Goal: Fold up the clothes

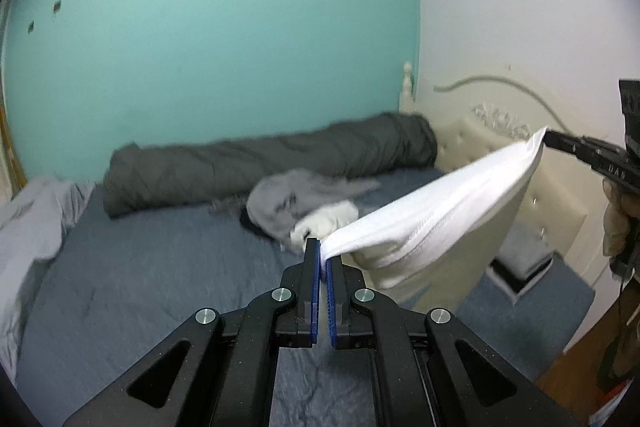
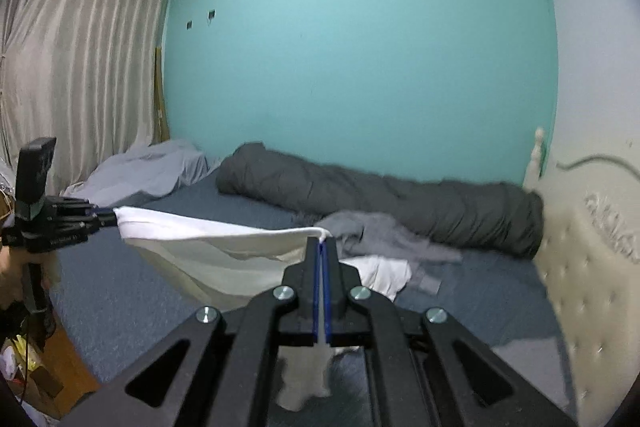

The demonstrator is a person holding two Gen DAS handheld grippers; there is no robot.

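Left wrist view: white garment (image 1: 436, 215) hangs stretched, pinched between left tool (image 1: 323, 247) and right tool (image 1: 550, 138).

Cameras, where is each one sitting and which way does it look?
Left wrist: on the left gripper, facing the bed; the right gripper shows at the right.
Right wrist: on the right gripper, facing the teal wall; the left gripper shows at the left.
Shared: the white garment pinched between both, and the rolled grey duvet.
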